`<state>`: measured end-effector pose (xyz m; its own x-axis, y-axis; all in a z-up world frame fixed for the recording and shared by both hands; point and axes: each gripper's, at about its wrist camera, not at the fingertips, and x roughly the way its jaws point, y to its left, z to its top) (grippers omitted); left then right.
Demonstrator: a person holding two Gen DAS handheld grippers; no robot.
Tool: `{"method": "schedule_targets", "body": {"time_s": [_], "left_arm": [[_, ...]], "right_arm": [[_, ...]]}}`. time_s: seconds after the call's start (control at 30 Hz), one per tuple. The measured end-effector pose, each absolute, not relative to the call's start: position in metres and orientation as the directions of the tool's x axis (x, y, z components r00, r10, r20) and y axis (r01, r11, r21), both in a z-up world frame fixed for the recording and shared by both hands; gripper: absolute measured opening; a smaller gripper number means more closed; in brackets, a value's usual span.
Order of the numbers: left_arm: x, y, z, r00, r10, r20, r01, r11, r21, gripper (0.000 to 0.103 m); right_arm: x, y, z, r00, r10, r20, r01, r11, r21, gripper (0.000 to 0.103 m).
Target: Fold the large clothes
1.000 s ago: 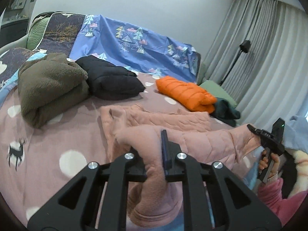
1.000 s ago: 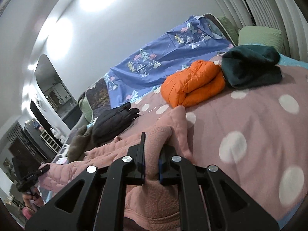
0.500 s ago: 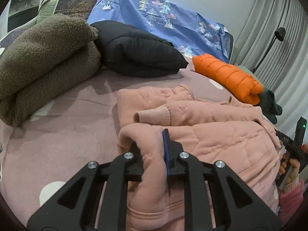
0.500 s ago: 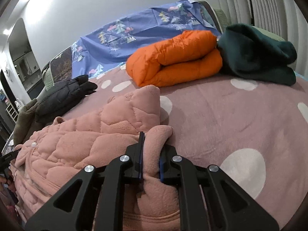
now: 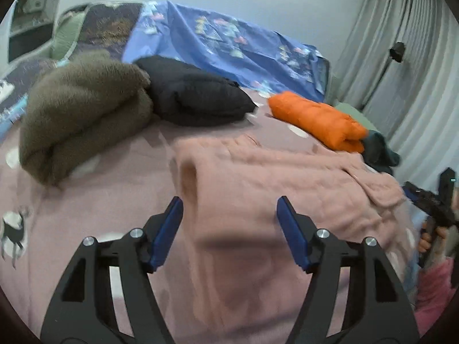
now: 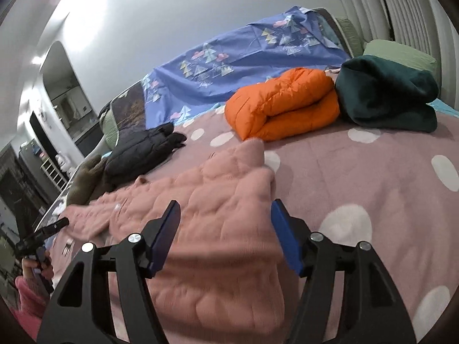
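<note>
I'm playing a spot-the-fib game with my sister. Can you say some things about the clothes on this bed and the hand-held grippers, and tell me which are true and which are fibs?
1. The pink jacket lies on the dotted bedspread. True.
2. The orange jacket is spread out flat. False: it is folded into a bundle.
3. The dark green garment sits right beside the orange jacket. True.
4. The left hand-held gripper is clamped on the pink jacket. False: its jaws are opening, with the jacket between them but unpinched.
5. The right hand-held gripper is lifting the black jacket. False: its jaws are opening over the pink jacket, and the black jacket lies further back beside the brown fleece.
</note>
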<state>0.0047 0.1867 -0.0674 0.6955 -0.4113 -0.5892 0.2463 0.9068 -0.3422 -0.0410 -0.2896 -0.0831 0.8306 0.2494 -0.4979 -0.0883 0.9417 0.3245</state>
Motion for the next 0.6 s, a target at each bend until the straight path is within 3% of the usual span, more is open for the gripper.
{"method": "schedule_targets", "body": {"time_s": [0.07, 0.2, 0.23, 0.3, 0.4, 0.6], "left_arm": [[0.0, 0.186, -0.074, 0.667, -0.43, -0.608, 0.26, 0.9, -0.351, 0.061], [0.005, 0.181, -0.084, 0.608, -0.493, -0.622, 0.285, 0.867, -0.408, 0.026], [0.006, 0.181, -0.084, 0.605, -0.503, -0.617, 0.293, 0.861, -0.415, 0.023], [0.012, 0.178, -0.079, 0.601, -0.523, -0.604, 0.312, 0.849, -0.425, 0.012], [0.024, 0.177, -0.061, 0.62, -0.549, -0.56, 0.331, 0.83, -0.448, 0.01], [0.073, 0.18, -0.025, 0.698, -0.505, -0.508, 0.292, 0.848, -0.442, 0.01]], "right_arm": [[-0.041, -0.288, -0.09, 0.817, 0.237, -0.526, -0.078, 0.949, 0.306, 0.066], [-0.032, -0.284, -0.096, 0.797, 0.256, -0.547, -0.09, 0.946, 0.311, 0.063], [-0.029, -0.282, -0.094, 0.795, 0.262, -0.547, -0.101, 0.946, 0.306, 0.057], [-0.02, -0.279, -0.088, 0.793, 0.284, -0.538, -0.125, 0.941, 0.313, 0.024], [-0.002, -0.284, -0.067, 0.815, 0.322, -0.481, -0.132, 0.913, 0.387, 0.012], [0.068, -0.292, -0.04, 0.826, 0.319, -0.465, -0.106, 0.897, 0.429, 0.011]]}}
